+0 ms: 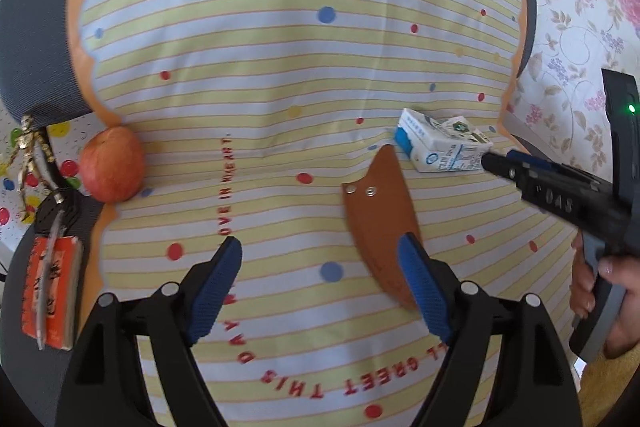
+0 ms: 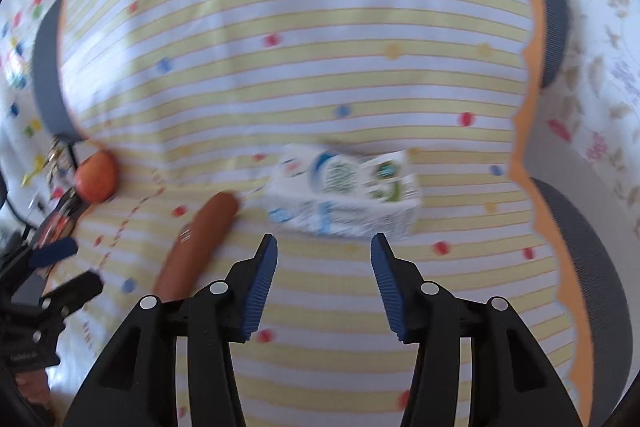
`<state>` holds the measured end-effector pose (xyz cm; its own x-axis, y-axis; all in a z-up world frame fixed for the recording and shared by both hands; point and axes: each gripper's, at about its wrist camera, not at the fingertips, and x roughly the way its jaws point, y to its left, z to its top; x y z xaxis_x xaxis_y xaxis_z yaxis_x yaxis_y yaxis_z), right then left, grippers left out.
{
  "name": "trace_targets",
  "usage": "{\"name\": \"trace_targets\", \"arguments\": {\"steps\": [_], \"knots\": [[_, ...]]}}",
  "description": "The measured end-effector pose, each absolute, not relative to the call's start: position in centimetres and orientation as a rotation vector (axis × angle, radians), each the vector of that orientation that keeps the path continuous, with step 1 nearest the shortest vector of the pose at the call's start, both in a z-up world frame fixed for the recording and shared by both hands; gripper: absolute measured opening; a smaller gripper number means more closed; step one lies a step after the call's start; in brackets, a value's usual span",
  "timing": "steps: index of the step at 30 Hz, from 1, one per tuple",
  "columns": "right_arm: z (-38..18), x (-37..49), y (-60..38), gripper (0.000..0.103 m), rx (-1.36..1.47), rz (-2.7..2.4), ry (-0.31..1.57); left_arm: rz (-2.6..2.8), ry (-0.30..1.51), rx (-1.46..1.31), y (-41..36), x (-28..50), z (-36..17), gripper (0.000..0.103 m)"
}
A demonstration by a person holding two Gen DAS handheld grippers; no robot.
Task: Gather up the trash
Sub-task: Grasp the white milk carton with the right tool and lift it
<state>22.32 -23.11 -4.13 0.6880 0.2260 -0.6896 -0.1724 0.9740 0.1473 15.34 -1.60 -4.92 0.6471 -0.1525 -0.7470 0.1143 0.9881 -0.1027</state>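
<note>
Blue-padded fingers of the left gripper (image 1: 320, 269) fill the near edge of the left wrist view, spread wide with nothing between them, angled down over the striped tablecloth (image 1: 260, 75). One pad overlaps the brown leather sheath (image 1: 378, 223) in the picture; contact cannot be told. Beyond the sheath lies the milk carton (image 1: 440, 145) on its side. A hand (image 1: 608, 287) at the right edge grips the right gripper (image 2: 324, 247), whose tip reaches the carton's end. Its jaws stand partly apart and empty, the carton just ahead of them. An apple (image 1: 112, 165) sits at the cloth's left edge.
</note>
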Motion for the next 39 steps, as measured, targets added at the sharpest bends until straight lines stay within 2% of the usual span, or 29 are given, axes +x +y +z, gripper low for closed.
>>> {"name": "trace_targets", "arguments": {"steps": [3, 8, 11, 16, 21, 24, 25, 26, 27, 28, 35, 39], "knots": [[-4.3, 25.0, -25.7, 0.046, 0.149, 0.167, 0.771, -0.171, 0.866, -0.030, -3.2, 16.4, -5.4, 0.078], [-5.3, 29.0, -27.5, 0.023, 0.202, 0.081, 0.802, -0.176, 0.896, 0.031, -5.6, 18.0, -6.7, 0.078], [-6.6, 29.6, -28.4, 0.014, 0.255, 0.045, 0.851, -0.168, 0.908, 0.039, -5.8, 18.5, -7.3, 0.078], [-8.1, 27.9, -27.1, 0.011, 0.236, 0.204, 0.943, -0.146, 0.906, 0.028, -5.3, 18.5, -7.3, 0.078], [-6.9, 24.8, -22.6, 0.011, 0.121, 0.486, 0.938, -0.061, 0.893, 0.023, -4.0, 18.2, -7.0, 0.078], [-5.3, 24.0, -21.7, 0.018, 0.055, 0.507, 0.866, -0.063, 0.899, -0.007, -3.0, 18.0, -6.8, 0.078], [-4.8, 23.9, -21.7, 0.035, 0.025, 0.486, 0.830, -0.066, 0.898, -0.009, -2.9, 17.8, -6.8, 0.078], [-4.5, 24.0, -21.7, 0.059, 0.006, 0.475, 0.805, -0.070, 0.895, -0.007, -2.9, 17.7, -6.7, 0.078], [-4.4, 24.0, -21.7, 0.069, -0.010, 0.475, 0.791, -0.071, 0.891, -0.005, -2.9, 17.6, -6.6, 0.078], [-4.5, 24.2, -21.6, 0.074, -0.025, 0.482, 0.788, -0.071, 0.885, -0.003, -2.9, 17.5, -6.5, 0.078], [-6.6, 27.1, -20.2, 0.087, -0.076, 0.528, 0.844, -0.083, 0.884, -0.011, -2.9, 17.8, -6.6, 0.078], [-7.3, 28.3, -19.1, 0.087, -0.081, 0.560, 0.879, -0.087, 0.893, -0.012, -3.0, 17.8, -6.9, 0.078]]}}
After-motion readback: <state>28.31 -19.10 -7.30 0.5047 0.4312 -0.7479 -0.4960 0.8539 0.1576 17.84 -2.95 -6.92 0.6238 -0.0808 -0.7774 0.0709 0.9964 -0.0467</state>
